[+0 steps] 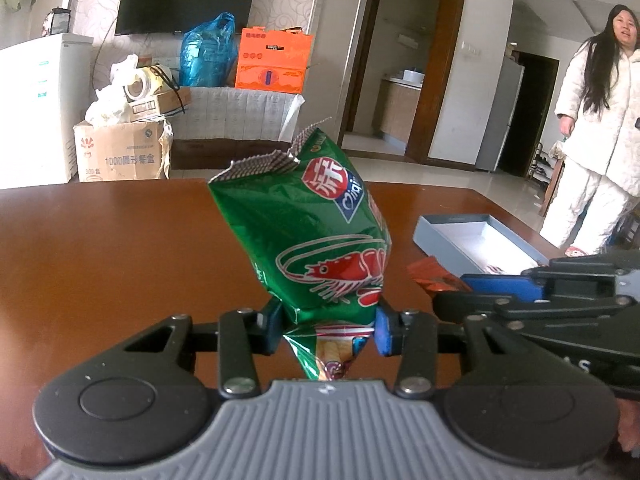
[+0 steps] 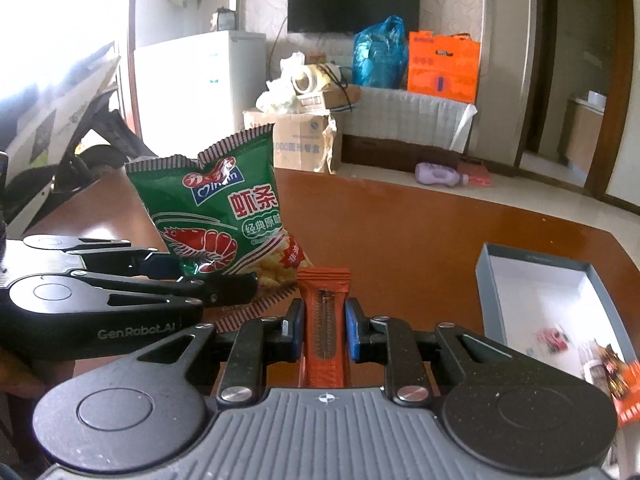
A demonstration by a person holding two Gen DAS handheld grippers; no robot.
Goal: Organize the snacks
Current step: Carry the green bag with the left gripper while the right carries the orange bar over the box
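Observation:
My left gripper [image 1: 328, 326] is shut on a green shrimp-stick bag [image 1: 316, 232] and holds it upright above the brown table [image 1: 120, 248]. The bag also shows in the right wrist view [image 2: 212, 212], with the left gripper [image 2: 224, 284] pinching its lower part. My right gripper [image 2: 322, 328] is shut on an orange snack bar [image 2: 324, 320], held upright just right of the green bag. The right gripper [image 1: 460, 292] reaches in from the right in the left wrist view, with the orange bar [image 1: 434, 276] at its tip.
An open grey box with a white inside [image 1: 476, 240] lies on the table to the right; it holds a few small packets [image 2: 600, 356]. A person in white [image 1: 600, 120] stands beyond the table's right side. Cartons and bags stand by the far wall.

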